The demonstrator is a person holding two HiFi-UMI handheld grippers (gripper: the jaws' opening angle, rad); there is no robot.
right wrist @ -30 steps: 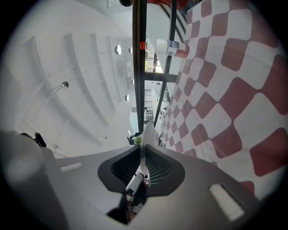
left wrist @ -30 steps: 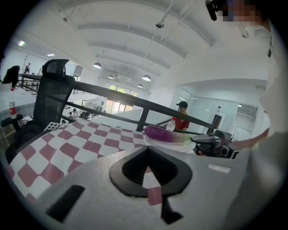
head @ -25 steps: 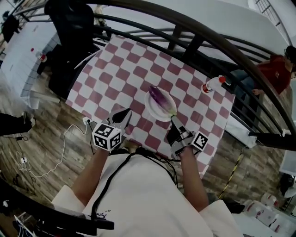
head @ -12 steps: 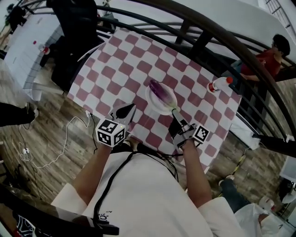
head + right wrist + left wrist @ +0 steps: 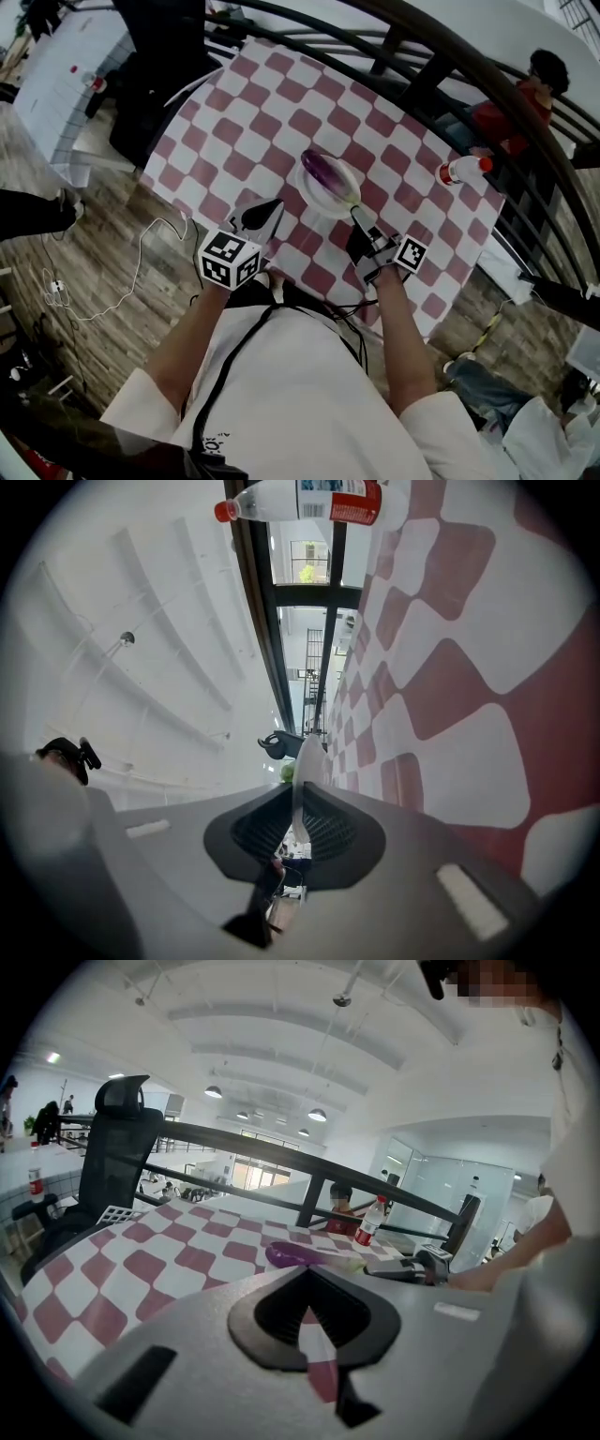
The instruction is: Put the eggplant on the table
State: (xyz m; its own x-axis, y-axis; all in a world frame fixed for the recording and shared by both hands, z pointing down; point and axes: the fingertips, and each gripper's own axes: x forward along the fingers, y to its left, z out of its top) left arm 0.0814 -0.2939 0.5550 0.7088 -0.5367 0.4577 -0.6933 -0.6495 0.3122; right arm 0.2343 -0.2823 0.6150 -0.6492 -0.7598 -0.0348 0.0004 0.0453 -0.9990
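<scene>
A purple eggplant (image 5: 325, 172) with a green stem lies on a white plate (image 5: 313, 199) on the red-and-white checked table (image 5: 244, 103). My right gripper (image 5: 357, 214) is shut on the plate's near rim; in the right gripper view the rim (image 5: 302, 780) stands edge-on between the jaws. My left gripper (image 5: 272, 206) hovers over the table's near edge, left of the plate, its jaws together with nothing in them. The left gripper view shows the eggplant (image 5: 295, 1255) low ahead and the right gripper (image 5: 412, 1267) beside it.
A plastic bottle (image 5: 461, 171) with a red cap stands at the table's far right. A dark railing (image 5: 422, 42) runs behind the table. A black office chair (image 5: 159, 56) is at the far left corner. A person in red (image 5: 511, 112) sits beyond the railing.
The right gripper, still closed on the plate's rim, has sunk toward the tablecloth. The left gripper has hardly shifted. The head view has drifted a little.
</scene>
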